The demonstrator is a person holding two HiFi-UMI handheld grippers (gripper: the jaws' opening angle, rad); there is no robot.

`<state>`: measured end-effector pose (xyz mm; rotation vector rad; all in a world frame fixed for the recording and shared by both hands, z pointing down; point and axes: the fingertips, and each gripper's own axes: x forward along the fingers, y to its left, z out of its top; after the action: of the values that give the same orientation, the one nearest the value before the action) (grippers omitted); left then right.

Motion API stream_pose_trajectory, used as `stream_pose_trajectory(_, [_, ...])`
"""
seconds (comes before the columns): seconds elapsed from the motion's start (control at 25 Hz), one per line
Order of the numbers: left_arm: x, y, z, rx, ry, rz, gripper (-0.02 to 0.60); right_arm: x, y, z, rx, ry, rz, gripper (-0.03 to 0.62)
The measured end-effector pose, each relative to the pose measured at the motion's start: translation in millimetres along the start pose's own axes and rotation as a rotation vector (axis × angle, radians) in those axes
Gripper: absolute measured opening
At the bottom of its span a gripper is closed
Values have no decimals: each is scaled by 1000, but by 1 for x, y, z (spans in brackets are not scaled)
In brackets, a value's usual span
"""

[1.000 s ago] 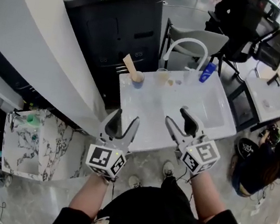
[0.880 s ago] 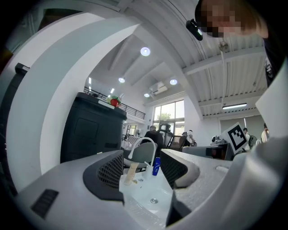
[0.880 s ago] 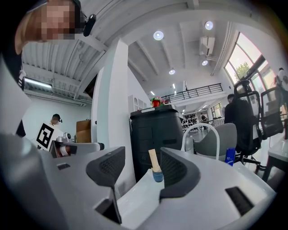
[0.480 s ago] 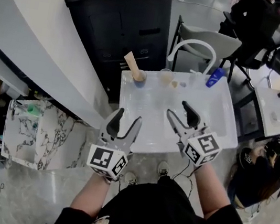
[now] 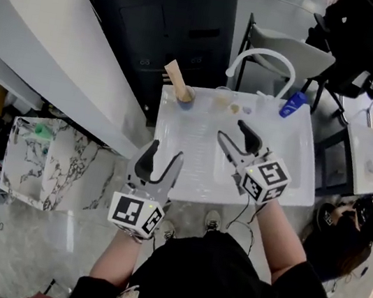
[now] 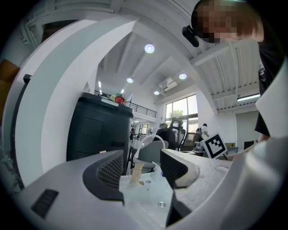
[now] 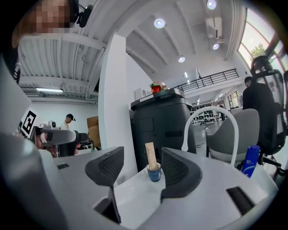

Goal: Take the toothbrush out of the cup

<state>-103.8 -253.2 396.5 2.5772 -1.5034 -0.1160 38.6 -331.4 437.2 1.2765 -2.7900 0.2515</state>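
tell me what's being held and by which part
Nothing. Left gripper and right gripper are open and empty, the right just opened wider; the toothbrush stands in the cup.

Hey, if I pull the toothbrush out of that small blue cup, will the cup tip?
Probably tippy: the blue cup looks small, and the toothbrush leans out well above its rim. It may also slide, since it stands on a smooth, glossy white countertop.
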Motion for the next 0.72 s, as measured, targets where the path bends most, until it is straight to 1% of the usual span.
stream_pose_trajectory(0.28, [1,-10,-3,9,6,48,238,22,-31,-14,-4,45,37,256])
stream_pose_trajectory(0.72, [-10,-12,-15,-1,16,136,238,70,-75,-55,-47,144,82,255])
